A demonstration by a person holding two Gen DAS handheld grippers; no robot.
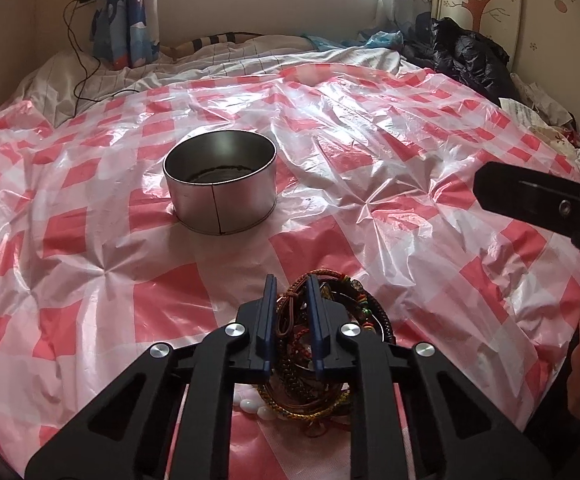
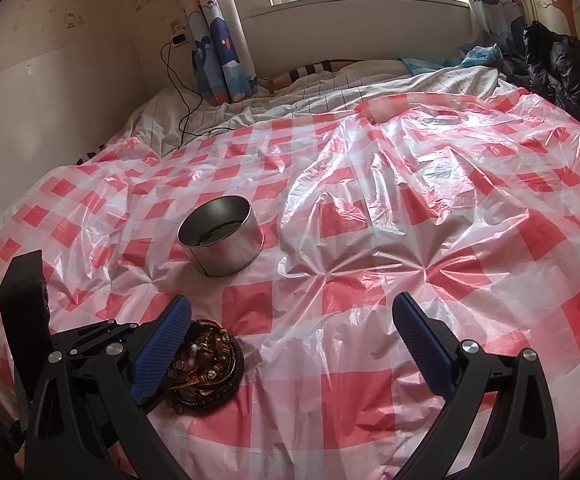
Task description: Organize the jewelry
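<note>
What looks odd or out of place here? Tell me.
The bracelets lie in one tangled heap on the checkered plastic sheet, not in the metal tin. The left tool is narrowed around some cords.

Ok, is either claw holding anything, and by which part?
The left claw is closed into the bracelet pile, pinching a brown cord; a firm grip cannot be told. The right claw holds nothing.

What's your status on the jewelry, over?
Left gripper closed down into bracelet pile. Right gripper open, idle. Metal tin ahead, path clear.
</note>
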